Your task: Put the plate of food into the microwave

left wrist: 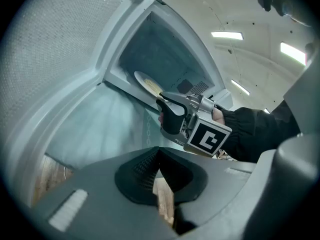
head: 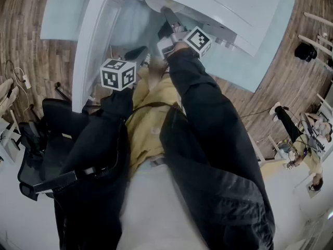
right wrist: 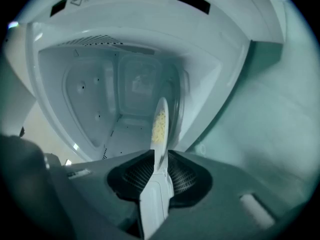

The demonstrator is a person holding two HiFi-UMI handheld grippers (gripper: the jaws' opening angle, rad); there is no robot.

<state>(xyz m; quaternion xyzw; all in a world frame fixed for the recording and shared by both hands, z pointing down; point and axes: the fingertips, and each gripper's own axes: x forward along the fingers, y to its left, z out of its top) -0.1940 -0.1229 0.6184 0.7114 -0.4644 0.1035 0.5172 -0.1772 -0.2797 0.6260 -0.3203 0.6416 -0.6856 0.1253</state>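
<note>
- Right gripper reaches into the open microwave. Its own view shows the plate edge-on between the jaws, with yellow food on it.
- Those jaws look slightly parted, the pads just off the rim, though at this angle I can't be sure they clear it.
- Only the left gripper view shows the plate's upper face, inside the cavity and past the opening.
- Left gripper is closed on nothing, held low near the open door.
- Only the head view shows both my sleeves and the door swung out to my left. The plate there is just a pale sliver.
</note>
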